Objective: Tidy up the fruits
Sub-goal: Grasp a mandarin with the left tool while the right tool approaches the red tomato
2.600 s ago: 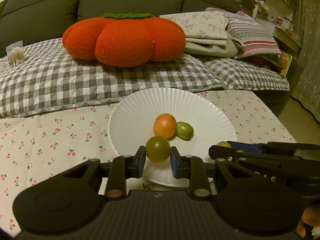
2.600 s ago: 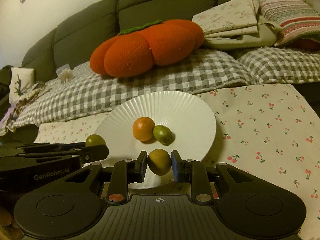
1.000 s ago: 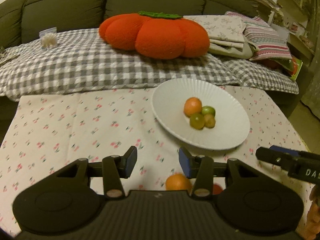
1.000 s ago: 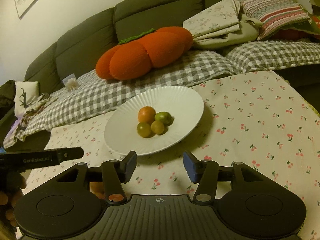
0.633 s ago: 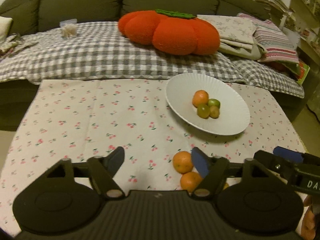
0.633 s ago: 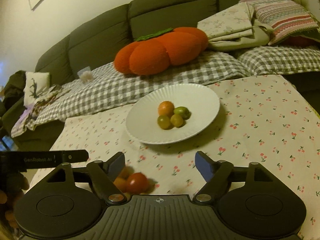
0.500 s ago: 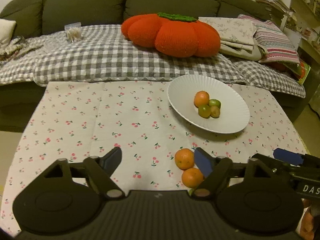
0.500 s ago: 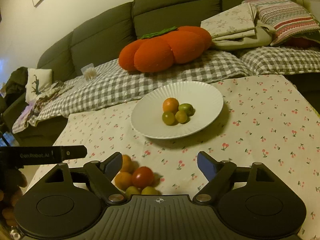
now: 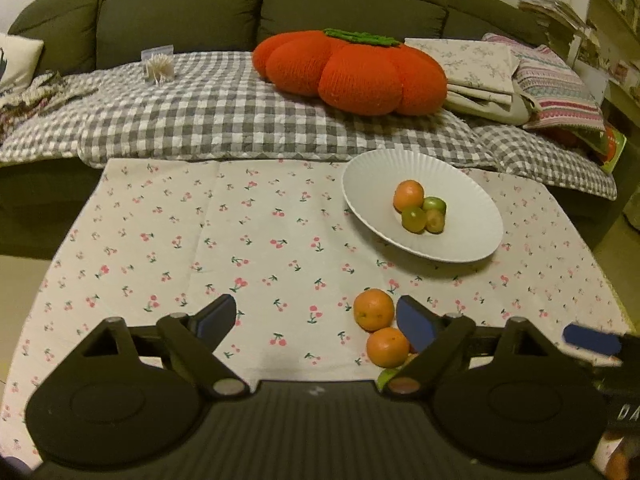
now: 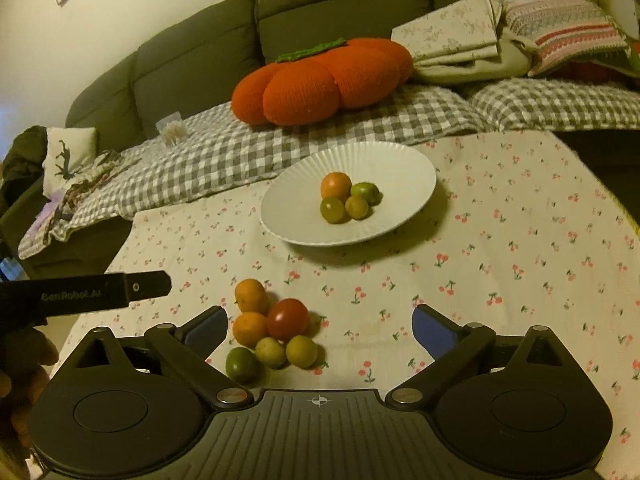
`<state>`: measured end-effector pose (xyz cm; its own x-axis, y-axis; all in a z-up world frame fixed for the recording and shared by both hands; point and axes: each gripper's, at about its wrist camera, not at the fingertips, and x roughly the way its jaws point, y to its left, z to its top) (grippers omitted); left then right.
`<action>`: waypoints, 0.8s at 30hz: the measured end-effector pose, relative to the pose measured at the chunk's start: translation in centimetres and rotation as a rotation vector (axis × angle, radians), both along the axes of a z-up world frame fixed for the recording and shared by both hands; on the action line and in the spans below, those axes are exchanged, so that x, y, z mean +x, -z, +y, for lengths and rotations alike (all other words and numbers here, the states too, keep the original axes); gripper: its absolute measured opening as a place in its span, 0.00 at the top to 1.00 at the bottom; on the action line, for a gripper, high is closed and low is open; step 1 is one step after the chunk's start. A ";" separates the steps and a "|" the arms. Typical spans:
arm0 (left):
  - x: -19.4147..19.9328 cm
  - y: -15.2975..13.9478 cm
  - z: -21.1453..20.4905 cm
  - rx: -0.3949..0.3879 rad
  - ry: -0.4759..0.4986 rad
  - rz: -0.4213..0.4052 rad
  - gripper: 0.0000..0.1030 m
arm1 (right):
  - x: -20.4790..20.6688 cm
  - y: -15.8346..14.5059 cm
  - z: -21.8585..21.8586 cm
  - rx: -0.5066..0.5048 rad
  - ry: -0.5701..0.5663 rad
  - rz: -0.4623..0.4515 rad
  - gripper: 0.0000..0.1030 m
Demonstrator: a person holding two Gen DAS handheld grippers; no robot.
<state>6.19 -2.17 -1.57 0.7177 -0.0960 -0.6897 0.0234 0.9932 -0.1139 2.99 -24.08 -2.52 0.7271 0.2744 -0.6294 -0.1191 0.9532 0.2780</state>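
Note:
A white ribbed plate [image 9: 476,236] [image 10: 404,168] sits on the cherry-print tablecloth and holds an orange fruit [image 10: 335,185] and three small green-yellow fruits [image 10: 333,209]. A loose pile lies nearer me: two oranges [image 10: 251,295] [image 9: 373,309], a red tomato [image 10: 288,318] and three small green-yellow fruits [image 10: 272,352]. My left gripper [image 9: 316,320] is open and empty, the pile by its right finger. My right gripper [image 10: 320,326] is open and empty above the pile, which sits near its left finger.
The tablecloth [image 9: 200,240] covers a low table against a grey checked blanket [image 9: 200,112] on a dark sofa. An orange pumpkin cushion [image 9: 352,68] and folded bedding [image 9: 480,72] lie behind the plate. The other gripper's finger [image 10: 100,292] reaches in from the left.
Both grippers let go of their small fruits onto the plate, opened wide and pulled back and up. The loose fruit pile has come into view near the table's front.

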 end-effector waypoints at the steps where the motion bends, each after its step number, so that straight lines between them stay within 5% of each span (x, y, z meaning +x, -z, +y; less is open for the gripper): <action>1: 0.1 0.1 0.0 -0.004 -0.004 0.000 0.16 | 0.1 0.2 0.0 0.008 -0.001 0.007 0.03; 24: 4.8 4.5 -1.5 -0.076 -0.018 0.069 0.26 | 2.5 3.7 -1.7 0.154 0.074 0.044 0.03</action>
